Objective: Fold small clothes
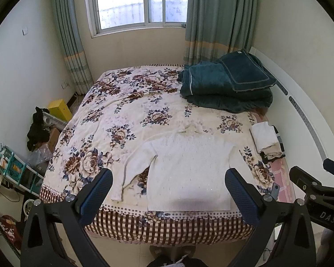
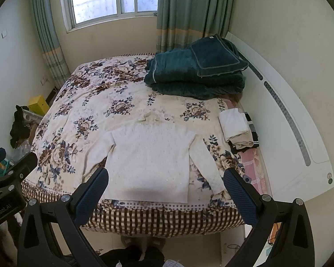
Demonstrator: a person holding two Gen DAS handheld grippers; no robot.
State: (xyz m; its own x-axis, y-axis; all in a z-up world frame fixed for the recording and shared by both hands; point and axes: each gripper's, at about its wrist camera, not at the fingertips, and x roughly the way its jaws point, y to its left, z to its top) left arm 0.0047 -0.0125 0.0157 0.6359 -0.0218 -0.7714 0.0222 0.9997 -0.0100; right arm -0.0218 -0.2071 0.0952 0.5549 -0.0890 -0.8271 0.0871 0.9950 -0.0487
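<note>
A white knitted sweater [image 1: 187, 169] lies flat on the floral bedspread [image 1: 122, 111] near the bed's front edge, collar away from me, both sleeves spread down at its sides. It also shows in the right wrist view [image 2: 149, 155]. My left gripper [image 1: 168, 178] is open and empty, held above the sweater's hem. My right gripper [image 2: 165, 176] is open and empty too, over the hem with the right sleeve [image 2: 211, 173] by its right finger. The right gripper's body shows at the left wrist view's right edge [image 1: 318, 191].
A pile of folded clothes [image 1: 268, 142] lies at the bed's right edge. Folded dark teal blankets [image 1: 227, 82] sit at the back right. A white headboard [image 2: 289, 122] runs along the right. Shelves and clutter [image 1: 13, 169] stand on the floor at left.
</note>
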